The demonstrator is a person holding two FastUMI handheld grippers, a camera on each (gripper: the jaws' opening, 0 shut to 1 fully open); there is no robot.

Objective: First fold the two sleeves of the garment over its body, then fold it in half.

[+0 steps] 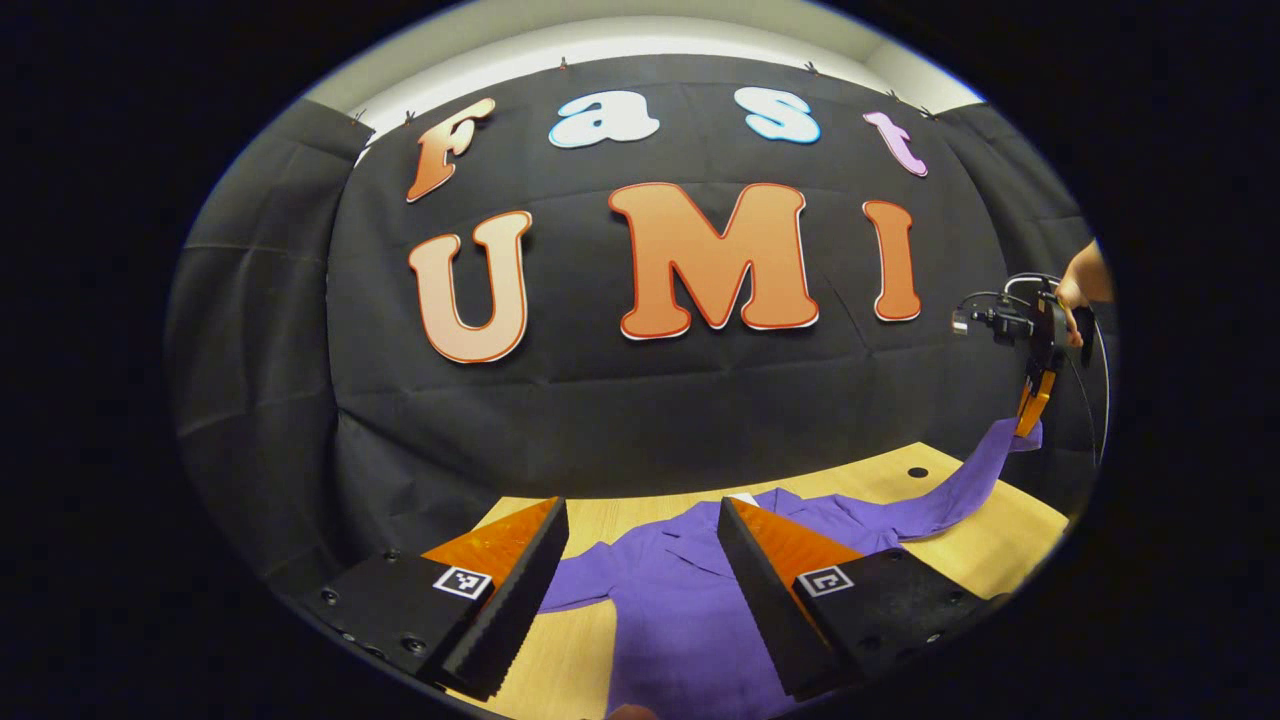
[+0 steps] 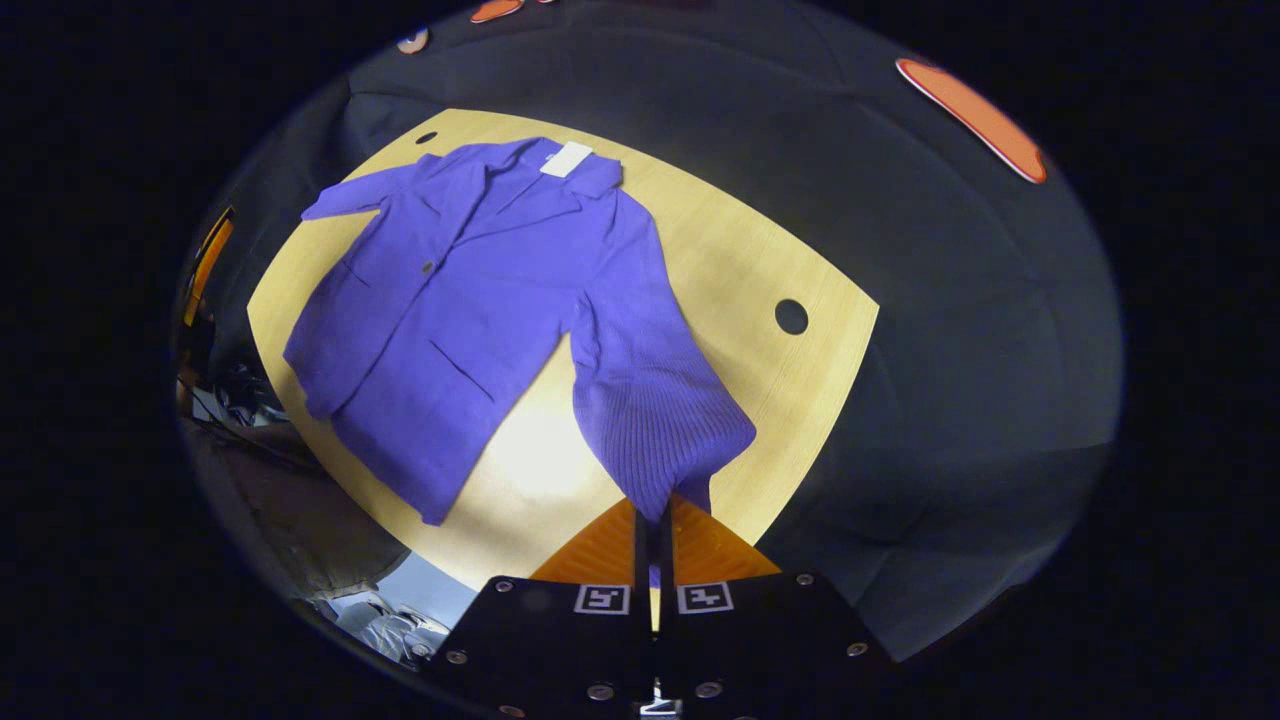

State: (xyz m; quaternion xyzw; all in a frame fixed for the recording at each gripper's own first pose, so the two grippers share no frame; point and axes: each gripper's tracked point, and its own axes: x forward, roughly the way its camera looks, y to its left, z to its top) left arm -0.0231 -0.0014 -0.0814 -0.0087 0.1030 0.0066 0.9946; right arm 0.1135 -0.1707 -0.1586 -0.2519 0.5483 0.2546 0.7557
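Note:
A purple jacket lies front up on the wooden table, collar and white label toward the far edge. My right gripper is shut on the cuff of one sleeve and holds it lifted off the table. In the left gripper view the same jacket lies just below my left gripper, which stands open above it with nothing between its fingers. Far right there, the right gripper holds the raised sleeve, a hand on its handle. The other sleeve lies flat.
The table has a round black hole near the lifted sleeve and another at the far corner. Black cloth walls surround the table. Cables and clutter sit beyond the table's near-left edge.

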